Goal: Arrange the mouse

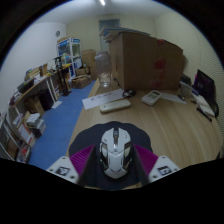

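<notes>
The gripper (113, 168) occupies the bottom centre of the frame, and its two fingers, each carrying a magenta pad (146, 160), stand either side of one mouse (114, 150), a white-and-dark unit lying in the lower centre. Whether both pads press on the mouse's flanks or merely flank it with a small gap cannot be told from this view; the fingers are set at roughly mouse width. The mouse lies over a dark round mouse mat (92, 135) on the wooden desk (170, 125), so it may be resting on that support. To carry out the step well, judged from this position: confirm even contact on both flanks before any lift, keep the mouse level with its nose pointing away from the camera, move it low over the desk, and release only once its base lies flat. A one-sided grip would likely let the rounded shell twist or slip. Count of items visible: one mouse, one mouse mat, one keyboard (115, 104) at centre frame beyond the mat, one pale flat device (152, 97) right of centre, one dark monitor (204, 86) at the right edge, one large cardboard box (146, 60) at upper centre, one clear water bottle (101, 66) left of the box, and shelving (45, 85) with mixed clutter at the left, too small to count.
</notes>
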Tool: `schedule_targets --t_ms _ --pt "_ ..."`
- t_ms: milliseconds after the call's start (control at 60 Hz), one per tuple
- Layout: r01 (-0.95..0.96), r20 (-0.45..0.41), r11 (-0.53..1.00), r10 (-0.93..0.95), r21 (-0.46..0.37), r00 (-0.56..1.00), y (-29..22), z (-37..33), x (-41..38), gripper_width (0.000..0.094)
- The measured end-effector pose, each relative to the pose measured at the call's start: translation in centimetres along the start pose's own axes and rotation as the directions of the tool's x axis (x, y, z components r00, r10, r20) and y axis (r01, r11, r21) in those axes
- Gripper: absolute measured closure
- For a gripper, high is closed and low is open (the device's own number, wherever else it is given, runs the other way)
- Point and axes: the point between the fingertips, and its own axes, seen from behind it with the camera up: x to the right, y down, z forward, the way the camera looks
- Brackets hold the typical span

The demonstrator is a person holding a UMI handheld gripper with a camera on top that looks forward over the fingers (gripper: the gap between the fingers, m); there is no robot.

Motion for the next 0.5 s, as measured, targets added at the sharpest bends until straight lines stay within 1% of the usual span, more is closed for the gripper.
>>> schedule_targets --t_ms 33,67,150,250,400,500 --pt "-0.017 0.013 1.0 0.017 0.0 1.0 -0.3 -0.6 -0.2 0.0071" --pt "-0.028 0.025 1.0 0.028 0.002 0.999 -0.6 -1.7 -0.4 0.0106" --pt "-0.044 0.044 0.999 0.043 0.011 0.998 -1.1 -4.9 -0.7 0.0096" --pt "-0.047 0.085 0.998 0.044 0.034 0.995 -1.0 -10.8 -1.4 0.0097" --pt "-0.082 0.083 0.996 0.08 0.026 0.993 1.2 -18.4 -1.1 0.0094" --pt "-0.132 0.086 0.991 0.131 0.007 0.988 2.9 -21.4 -1.3 0.0095"
